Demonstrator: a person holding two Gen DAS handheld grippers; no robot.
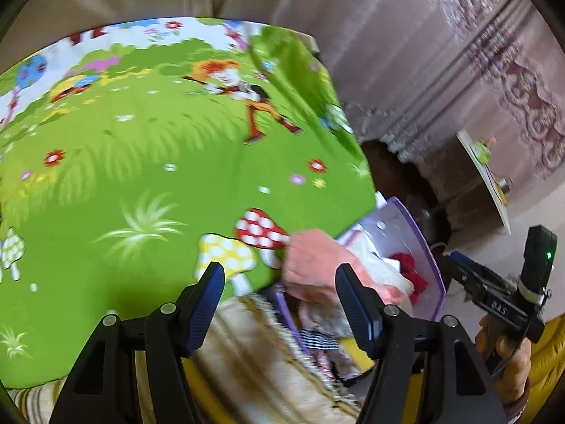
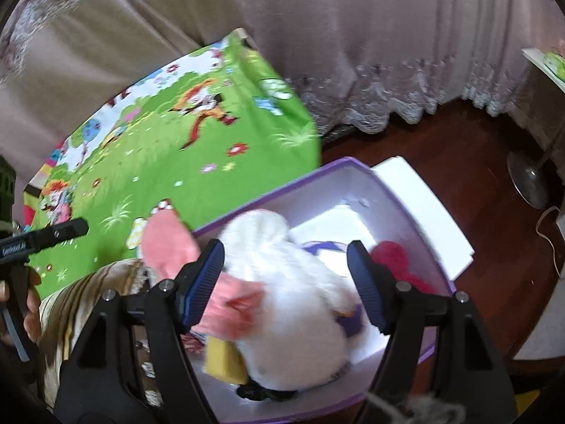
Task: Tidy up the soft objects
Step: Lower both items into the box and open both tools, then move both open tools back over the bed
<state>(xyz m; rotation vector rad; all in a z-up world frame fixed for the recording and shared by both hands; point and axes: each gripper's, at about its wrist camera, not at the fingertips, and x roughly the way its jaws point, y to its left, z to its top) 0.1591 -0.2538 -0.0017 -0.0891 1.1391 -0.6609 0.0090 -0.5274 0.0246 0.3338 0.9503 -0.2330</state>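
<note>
White plush toy [image 2: 286, 304] with pink ears [image 2: 166, 243], lying inside the purple-rimmed box [image 2: 416, 212] and filling most of its near half. Beside the toy, still within the box: a red knitted piece [image 2: 395, 261] toward the far right corner, a yellow soft item [image 2: 226, 357] at the near left, a striped cloth [image 1: 317, 339] visible from the left wrist view only. One pink ear draped over the box's left rim, toward the green cartoon play mat [image 1: 141, 162] that abuts the box on that side.

Right gripper [image 2: 286, 282] above the box, fingers spread wide, straddling the plush; contact with the fur not determinable through motion blur, apparently clasping nothing. Left gripper [image 1: 279, 304] off the box's left side, over the mat edge and a striped beige fabric [image 1: 247, 360], fingers likewise wide apart and bare.

Progress, as a judgement: well advanced, with several soft items already gathered in the box. Remaining, probably: tucking in the overhanging ear, settling the plush lower, perhaps closing with the white lid-like panel [image 2: 423, 212] lying just beyond the box's far rim. No loose soft objects seen on the mat.

Legible writing: "DAS" on the right tool's handle [image 1: 501, 309] as seen from the left wrist; a partly blurred word on the left tool's barrel [image 2: 14, 247], unreadable. No brand or label readable on box or toys.
</note>
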